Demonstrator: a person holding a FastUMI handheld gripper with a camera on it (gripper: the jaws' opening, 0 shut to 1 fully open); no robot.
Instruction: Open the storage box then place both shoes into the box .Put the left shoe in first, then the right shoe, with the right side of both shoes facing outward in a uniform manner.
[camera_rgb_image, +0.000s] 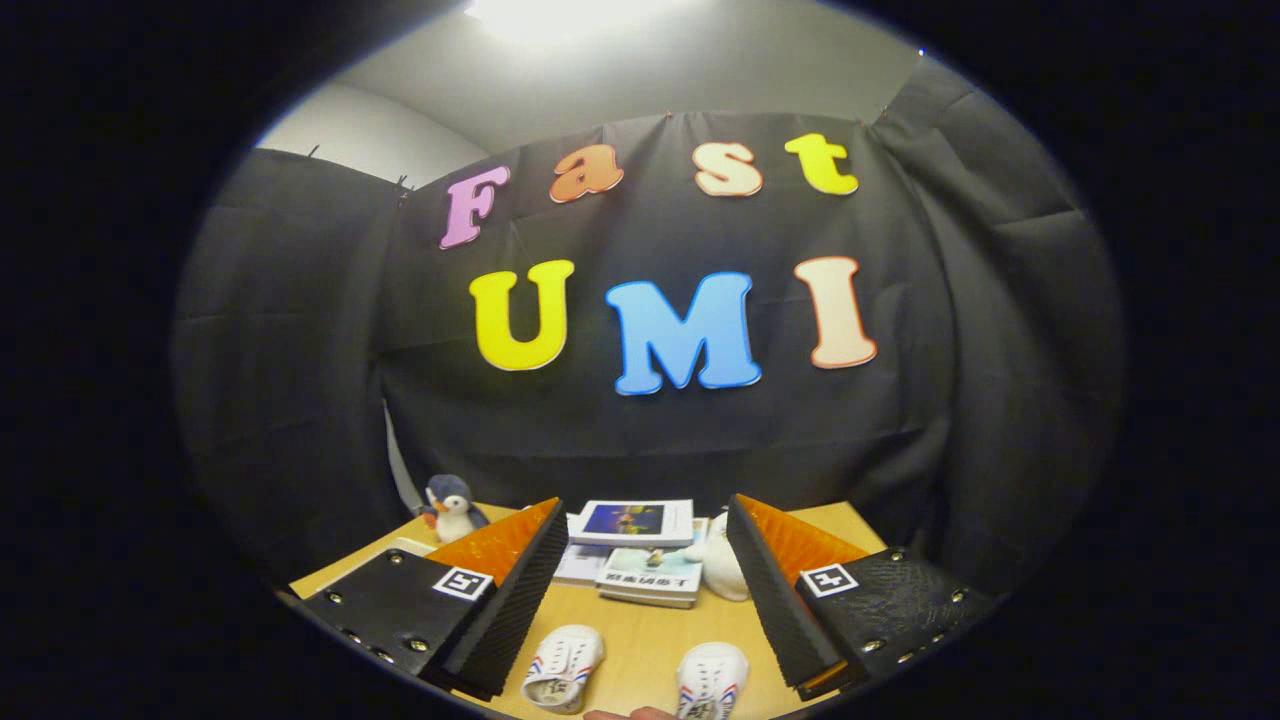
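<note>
Down on the wooden tabletop (640, 640) both shoes sit low between your fingers, the left-hand shoe (562, 668) and right-hand shoe (712, 682) with toes pointing toward the books (640, 560) beyond, and your gripper (640, 600) hovers spread wide, grasping nothing.
</note>
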